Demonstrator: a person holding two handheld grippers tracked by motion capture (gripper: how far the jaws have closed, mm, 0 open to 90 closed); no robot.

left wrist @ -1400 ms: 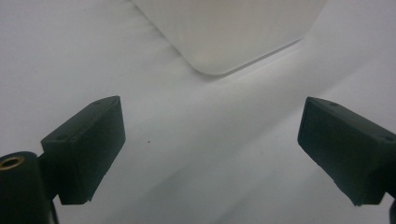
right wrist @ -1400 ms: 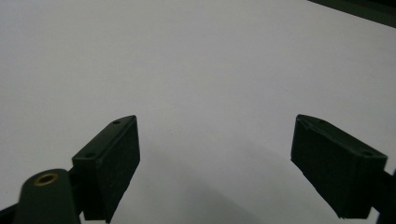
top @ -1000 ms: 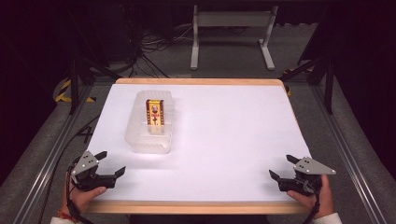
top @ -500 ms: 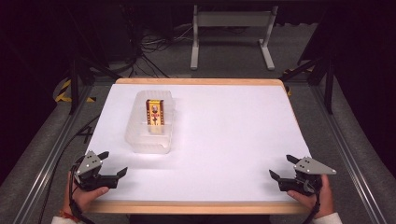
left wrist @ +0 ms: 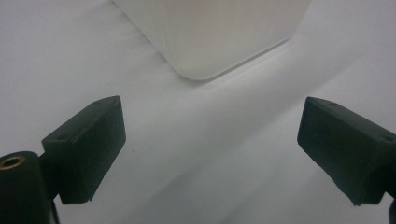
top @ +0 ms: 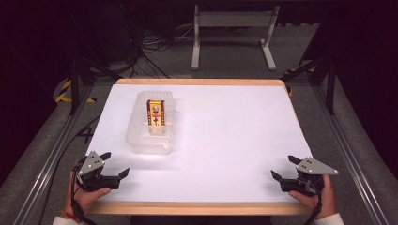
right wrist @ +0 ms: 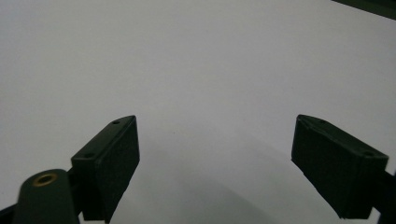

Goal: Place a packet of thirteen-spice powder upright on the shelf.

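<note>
Two grippers sit at the near edge of our white table [top: 225, 154]: the left gripper [top: 115, 165] and the right gripper [top: 285, 168], both with jaws spread wide and holding nothing. Farther back on the left, we see a clear plastic container [top: 151, 126] with a yellow-and-red packet [top: 155, 113] inside.

A white rectangular tabletop with a light wooden edge [top: 225, 140] was seen across the middle of the frame. A grey metal stand with two legs [top: 232, 33] was placed at upper centre. Tangled black cables [top: 155, 44] were spread over the grey floor at upper left, with yellow-and-black striped tape [top: 63, 91] at the left.
</note>
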